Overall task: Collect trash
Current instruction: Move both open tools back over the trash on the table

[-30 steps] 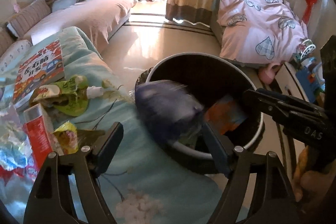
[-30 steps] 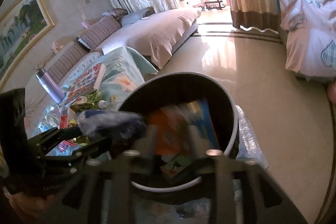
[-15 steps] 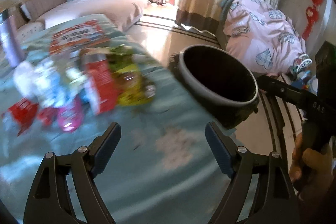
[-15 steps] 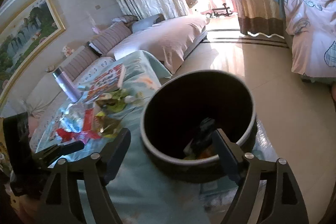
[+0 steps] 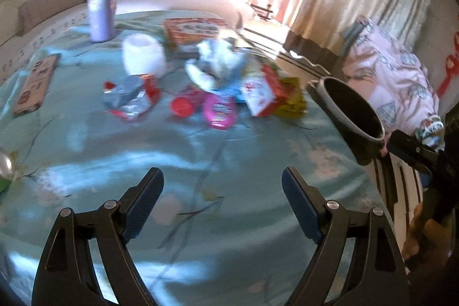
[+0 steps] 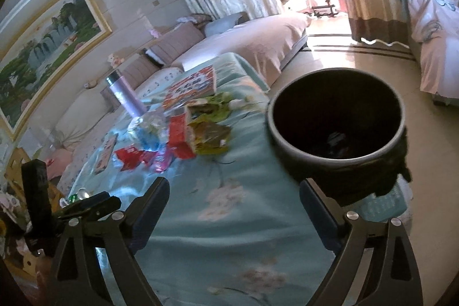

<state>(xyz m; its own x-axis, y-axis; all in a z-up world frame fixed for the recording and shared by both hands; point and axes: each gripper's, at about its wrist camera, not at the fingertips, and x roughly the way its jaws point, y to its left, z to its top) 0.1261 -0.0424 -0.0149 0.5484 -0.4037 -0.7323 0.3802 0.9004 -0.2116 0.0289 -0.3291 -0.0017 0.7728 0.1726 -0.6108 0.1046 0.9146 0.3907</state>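
Left wrist view: the left claw (image 5: 222, 179) hangs over the counter (image 5: 200, 157), which is covered in a pale teal flowered cloth; its jaws stand wide apart with nothing between them. Well ahead of the claw lies the heap of trash: a crumpled silver and red wrapper (image 5: 130, 99) ahead and to the left, a round red lid (image 5: 181, 107) and a pink packet (image 5: 220, 111) straight ahead, a red and white carton (image 5: 264, 91) ahead and to the right, with a yellow-green bag (image 5: 291, 99) just beyond it and white crumpled plastic (image 5: 218, 65) behind. Farther off stand a white paper roll (image 5: 142, 55), a purple flask (image 5: 100, 2) and a red book (image 5: 195, 29). The black trash bin (image 5: 351, 116) sits at the counter's right edge, ahead and to the right of the claw. The right claw (image 5: 401, 146) shows at far right; its state cannot be told here.

Right wrist view: the right claw (image 6: 233, 191) is wide open and holds nothing. The trash bin (image 6: 338, 162) is just ahead of its right finger, beside the counter (image 6: 229, 234). The trash heap, with the carton (image 6: 179, 134) and yellow-green bag (image 6: 209, 136), lies ahead and to the left. The left claw (image 6: 94, 204) is at lower left.
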